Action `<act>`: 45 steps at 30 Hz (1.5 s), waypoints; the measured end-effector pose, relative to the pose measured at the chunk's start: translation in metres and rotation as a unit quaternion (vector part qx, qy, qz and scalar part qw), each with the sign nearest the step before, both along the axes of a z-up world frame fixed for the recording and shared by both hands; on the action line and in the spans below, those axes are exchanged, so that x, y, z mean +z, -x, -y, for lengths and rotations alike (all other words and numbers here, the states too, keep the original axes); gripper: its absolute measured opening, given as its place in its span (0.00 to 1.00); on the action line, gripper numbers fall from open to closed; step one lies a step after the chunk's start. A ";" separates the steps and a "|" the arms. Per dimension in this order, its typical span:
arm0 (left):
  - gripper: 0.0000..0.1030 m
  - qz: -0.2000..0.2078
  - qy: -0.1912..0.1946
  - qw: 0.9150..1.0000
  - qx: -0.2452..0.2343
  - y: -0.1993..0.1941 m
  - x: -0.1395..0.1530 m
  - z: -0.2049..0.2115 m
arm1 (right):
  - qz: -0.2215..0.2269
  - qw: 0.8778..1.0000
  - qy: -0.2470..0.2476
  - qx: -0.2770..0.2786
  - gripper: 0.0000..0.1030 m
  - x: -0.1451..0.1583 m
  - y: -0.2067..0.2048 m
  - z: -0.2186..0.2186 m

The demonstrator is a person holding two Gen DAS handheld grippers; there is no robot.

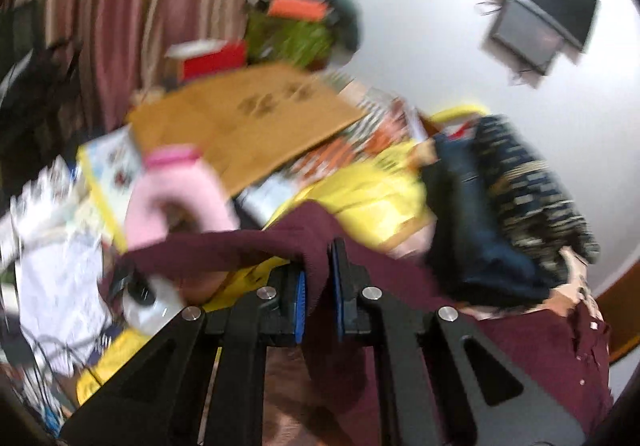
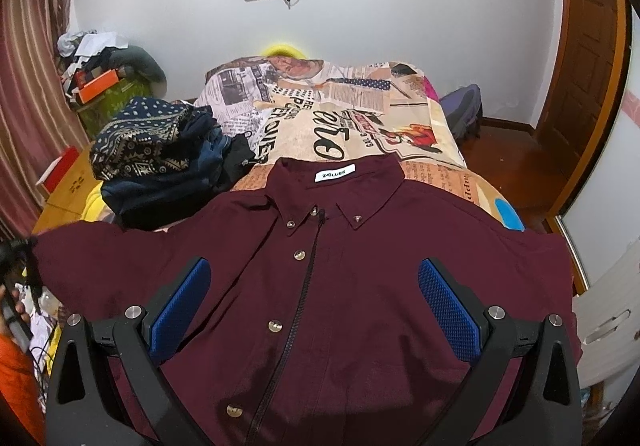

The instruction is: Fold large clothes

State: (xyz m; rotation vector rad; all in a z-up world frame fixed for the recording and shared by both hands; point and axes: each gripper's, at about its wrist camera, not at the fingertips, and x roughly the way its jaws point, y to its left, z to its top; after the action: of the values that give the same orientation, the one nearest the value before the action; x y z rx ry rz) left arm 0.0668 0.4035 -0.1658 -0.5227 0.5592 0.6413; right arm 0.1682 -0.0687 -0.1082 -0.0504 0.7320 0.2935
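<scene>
My left hand-held gripper (image 1: 318, 286) pinches the sleeve edge of the maroon shirt (image 2: 340, 286), lifted clear so it can fold inward. The shirt lies front-up on the bed (image 2: 360, 118), collar toward the wall, flat for folding. My right hand-held gripper (image 2: 314, 310) hangs spread above its placket, gripping nothing. Left of the shirt sits a heap of dark clothes (image 2: 160, 170); beyond, blurred, what may be a green basket (image 2: 116, 102) holds an orange box (image 2: 98, 84).
</scene>
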 end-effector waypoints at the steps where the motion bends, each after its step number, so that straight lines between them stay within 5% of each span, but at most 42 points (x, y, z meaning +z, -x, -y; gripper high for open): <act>1: 0.09 0.005 -0.010 1.000 -0.007 -0.002 0.009 0.006 | 0.002 1.000 -0.001 0.000 1.00 0.001 0.001 0.001; 5: 0.09 0.055 -0.049 0.995 -0.073 -0.014 0.059 0.050 | 0.009 1.000 -0.006 -0.003 1.00 0.003 0.005 0.007; 10: 0.09 0.093 -0.084 0.978 -0.165 -0.037 0.103 0.121 | 0.010 1.000 -0.020 -0.005 1.00 0.002 0.007 0.018; 16: 0.09 0.097 -0.084 0.955 -0.267 -0.065 0.119 0.200 | 0.015 0.999 -0.028 -0.004 1.00 0.000 0.011 0.033; 22: 0.09 0.051 -0.058 0.929 -0.363 -0.100 0.095 0.283 | 0.021 0.999 -0.024 0.002 1.00 -0.003 0.013 0.049; 28: 0.09 -0.038 0.000 0.896 -0.443 -0.122 0.036 0.359 | 0.027 1.000 -0.011 0.003 1.00 -0.007 0.018 0.062; 34: 0.09 -0.121 -0.001 0.863 -0.490 -0.122 -0.014 0.403 | 0.017 1.000 -0.004 -0.006 1.00 -0.015 0.019 0.075; 40: 0.15 -0.161 0.004 0.853 -0.497 -0.117 -0.037 0.413 | 0.007 1.000 -0.002 -0.011 1.00 -0.021 0.021 0.081; 43: 0.36 -0.159 -0.005 0.850 -0.503 -0.111 -0.028 0.412 | 0.006 1.000 0.001 -0.007 1.00 -0.020 0.020 0.079; 45: 0.41 -0.149 -0.016 0.851 -0.503 -0.108 -0.020 0.409 | 0.007 1.000 0.003 -0.002 1.00 -0.019 0.020 0.076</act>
State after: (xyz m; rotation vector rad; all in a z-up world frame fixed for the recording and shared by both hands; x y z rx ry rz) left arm 0.1747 -0.0051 -0.1859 -0.0387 1.0067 -0.2903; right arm 0.1485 -0.1447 -0.1273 -0.0570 0.7196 0.2868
